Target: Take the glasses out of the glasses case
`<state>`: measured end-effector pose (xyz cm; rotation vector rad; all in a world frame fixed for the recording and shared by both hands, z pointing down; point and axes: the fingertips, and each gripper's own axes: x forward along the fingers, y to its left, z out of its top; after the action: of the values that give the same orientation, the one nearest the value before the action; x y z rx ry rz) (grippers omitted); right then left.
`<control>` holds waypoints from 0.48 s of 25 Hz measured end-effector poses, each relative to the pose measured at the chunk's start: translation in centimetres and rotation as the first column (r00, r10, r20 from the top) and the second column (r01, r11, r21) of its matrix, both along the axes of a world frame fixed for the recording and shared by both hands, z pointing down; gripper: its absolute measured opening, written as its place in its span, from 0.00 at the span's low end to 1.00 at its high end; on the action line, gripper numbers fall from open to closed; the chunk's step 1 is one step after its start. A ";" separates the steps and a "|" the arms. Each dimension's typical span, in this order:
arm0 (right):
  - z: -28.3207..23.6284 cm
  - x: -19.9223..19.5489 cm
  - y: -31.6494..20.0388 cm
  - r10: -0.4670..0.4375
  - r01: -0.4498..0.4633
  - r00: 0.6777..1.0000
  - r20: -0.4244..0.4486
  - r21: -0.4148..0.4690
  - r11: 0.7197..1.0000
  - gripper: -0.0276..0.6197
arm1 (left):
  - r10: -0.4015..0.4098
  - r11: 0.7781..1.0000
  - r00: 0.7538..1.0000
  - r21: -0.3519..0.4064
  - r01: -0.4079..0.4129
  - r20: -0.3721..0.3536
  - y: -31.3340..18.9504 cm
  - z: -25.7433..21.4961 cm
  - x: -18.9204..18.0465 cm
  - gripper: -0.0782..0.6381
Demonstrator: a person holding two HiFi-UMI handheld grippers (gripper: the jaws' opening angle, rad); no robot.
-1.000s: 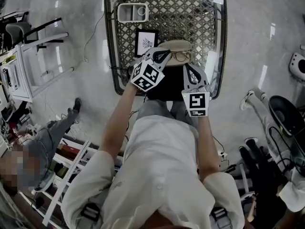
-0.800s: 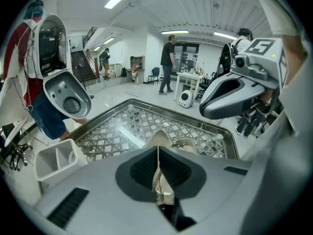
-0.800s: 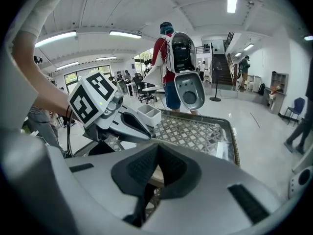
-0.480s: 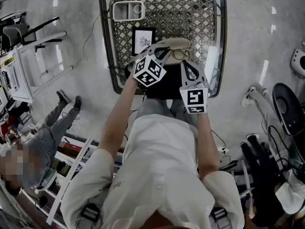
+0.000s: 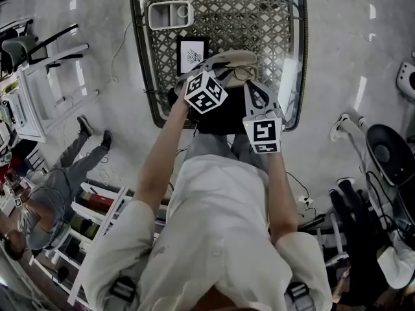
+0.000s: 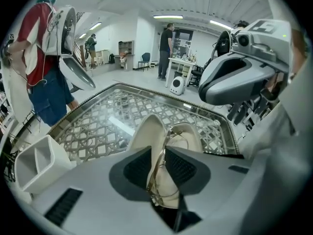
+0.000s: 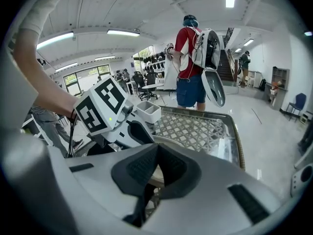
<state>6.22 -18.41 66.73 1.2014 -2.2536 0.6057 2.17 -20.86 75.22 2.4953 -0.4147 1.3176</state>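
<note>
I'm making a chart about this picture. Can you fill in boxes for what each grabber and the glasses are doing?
Left gripper: jaws shut on the thin metal-framed glasses
Right gripper: jaws shut on the rim of the cream oval glasses case
Glasses: at the open case, not yet clear of it
Under it all: lattice-topped table

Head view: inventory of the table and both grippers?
Table: one, glass over lattice, in front of the person.
Tray: one, white, divided, far left corner.
Framed picture: one, black frame, left of the case.
Case: one, cream, open, mid-table.
Glasses: one pair, thin metal frame, at the case.
Black pad: one, near edge, under the grippers.
Left gripper: grey, shut on the glasses.
Right gripper: grey, shut on the case rim.
</note>
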 end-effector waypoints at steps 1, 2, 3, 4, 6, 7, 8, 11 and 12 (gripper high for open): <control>0.1 0.1 0.0 0.002 -0.002 1.000 0.000 -0.001 1.000 0.05 | 0.003 1.000 1.000 -0.006 -0.003 0.003 0.0 0.2 0.1 0.25; 0.1 0.2 0.0 0.005 -0.004 1.000 0.001 -0.002 1.000 0.05 | 0.006 1.000 1.000 -0.011 -0.006 0.007 0.1 0.4 0.1 0.26; 0.1 0.2 0.0 0.007 -0.007 1.000 0.001 -0.003 1.000 0.05 | 0.010 1.000 1.000 -0.017 -0.010 0.010 0.1 0.6 0.2 0.26; 0.1 0.3 0.0 0.010 -0.010 1.000 0.001 -0.003 1.000 0.05 | 0.014 1.000 1.000 -0.023 -0.014 0.014 0.2 0.8 0.2 0.27; 0.2 0.4 0.0 0.015 -0.015 1.000 0.001 -0.004 1.000 0.05 | 0.025 0.999 0.999 -0.032 -0.025 0.022 0.3 1.1 0.3 0.28; 0.2 0.5 0.0 0.017 -0.017 1.000 0.002 -0.005 1.000 0.05 | 0.032 0.999 0.999 -0.035 -0.031 0.027 0.3 1.3 0.3 0.28; 0.3 0.6 0.0 0.019 -0.019 1.000 0.002 -0.005 1.000 0.05 | 0.039 0.999 0.999 -0.037 -0.038 0.033 0.4 1.5 0.4 0.28; 0.4 0.7 0.0 0.023 -0.023 1.000 0.003 -0.006 1.000 0.05 | 0.061 0.997 0.997 -0.045 -0.059 0.056 0.6 2.0 0.5 0.30; 0.3 0.7 0.1 0.025 -0.025 1.000 0.004 -0.006 1.000 0.05 | 0.067 0.997 0.996 -0.049 -0.064 0.061 0.7 2.1 0.5 0.30</control>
<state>6.91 -18.31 67.08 1.2278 -2.2418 0.6238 2.65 -20.16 77.35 2.4540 -0.3144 1.4174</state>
